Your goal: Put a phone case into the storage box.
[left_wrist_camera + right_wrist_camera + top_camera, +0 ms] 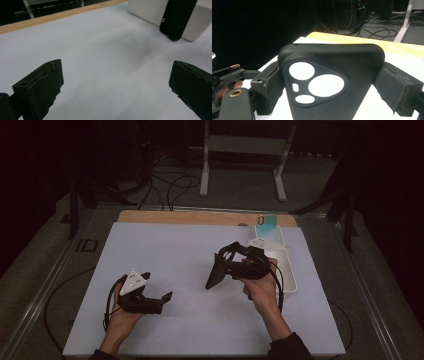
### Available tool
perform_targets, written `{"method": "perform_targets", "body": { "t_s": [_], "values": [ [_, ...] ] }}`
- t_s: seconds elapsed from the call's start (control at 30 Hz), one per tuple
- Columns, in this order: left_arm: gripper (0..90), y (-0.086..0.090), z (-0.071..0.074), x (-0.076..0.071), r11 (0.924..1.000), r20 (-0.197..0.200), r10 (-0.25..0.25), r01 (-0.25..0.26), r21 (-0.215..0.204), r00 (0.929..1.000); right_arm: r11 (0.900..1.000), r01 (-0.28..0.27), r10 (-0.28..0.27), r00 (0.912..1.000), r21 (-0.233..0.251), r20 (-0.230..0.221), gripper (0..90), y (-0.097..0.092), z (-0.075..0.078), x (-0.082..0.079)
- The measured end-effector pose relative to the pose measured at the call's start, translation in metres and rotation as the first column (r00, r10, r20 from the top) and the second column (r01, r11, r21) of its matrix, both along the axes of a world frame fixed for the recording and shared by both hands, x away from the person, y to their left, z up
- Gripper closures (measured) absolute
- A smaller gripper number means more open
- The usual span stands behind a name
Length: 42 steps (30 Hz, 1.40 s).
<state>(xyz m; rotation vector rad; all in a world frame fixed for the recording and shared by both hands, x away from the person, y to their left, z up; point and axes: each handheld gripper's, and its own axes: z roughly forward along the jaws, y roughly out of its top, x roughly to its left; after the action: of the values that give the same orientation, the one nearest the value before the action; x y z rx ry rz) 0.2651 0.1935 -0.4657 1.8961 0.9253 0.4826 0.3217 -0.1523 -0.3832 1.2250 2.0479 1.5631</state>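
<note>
Phone case [329, 82]: clamped in right gripper [235, 267] jaws, centre-right of worktop [165, 250]; left gripper [160, 296] jaws apart, empty; keep grip square, carry case level to bin [290, 270] at far right.

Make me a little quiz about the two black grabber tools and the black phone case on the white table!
1. True or false: the right gripper squeezes the black rubbery phone case with round camera holes.
2. What is between the left gripper's jaws?
A. A case
B. Nothing
C. A cable
3. Which thing stands by the white table's right edge, behind the right hand?

Key
1. True: both pads press its sides.
2. B: the jaws stand wide open over bare table.
3. The long white plastic bin, with a pale blue phone case at its far end.
</note>
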Motion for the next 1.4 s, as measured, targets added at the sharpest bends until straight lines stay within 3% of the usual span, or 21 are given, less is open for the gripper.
{"method": "perform_targets", "body": {
  "t_s": [0.63,1.4],
  "values": [
    [0.1,0.046,-0.022,-0.025,0.9975,0.036,0.058,-0.06,0.037,0.9976,0.9996,0.018,-0.018,0.9998,-0.019,0.0,14.2,-0.002,0.001,0.004],
    [0.1,0.051,-0.028,-0.025,0.9965,0.025,0.083,-0.083,0.013,0.9963,0.994,0.079,-0.077,0.9966,-0.075,0.028,14.2,-0.014,0.012,0.024]
  ]
}}
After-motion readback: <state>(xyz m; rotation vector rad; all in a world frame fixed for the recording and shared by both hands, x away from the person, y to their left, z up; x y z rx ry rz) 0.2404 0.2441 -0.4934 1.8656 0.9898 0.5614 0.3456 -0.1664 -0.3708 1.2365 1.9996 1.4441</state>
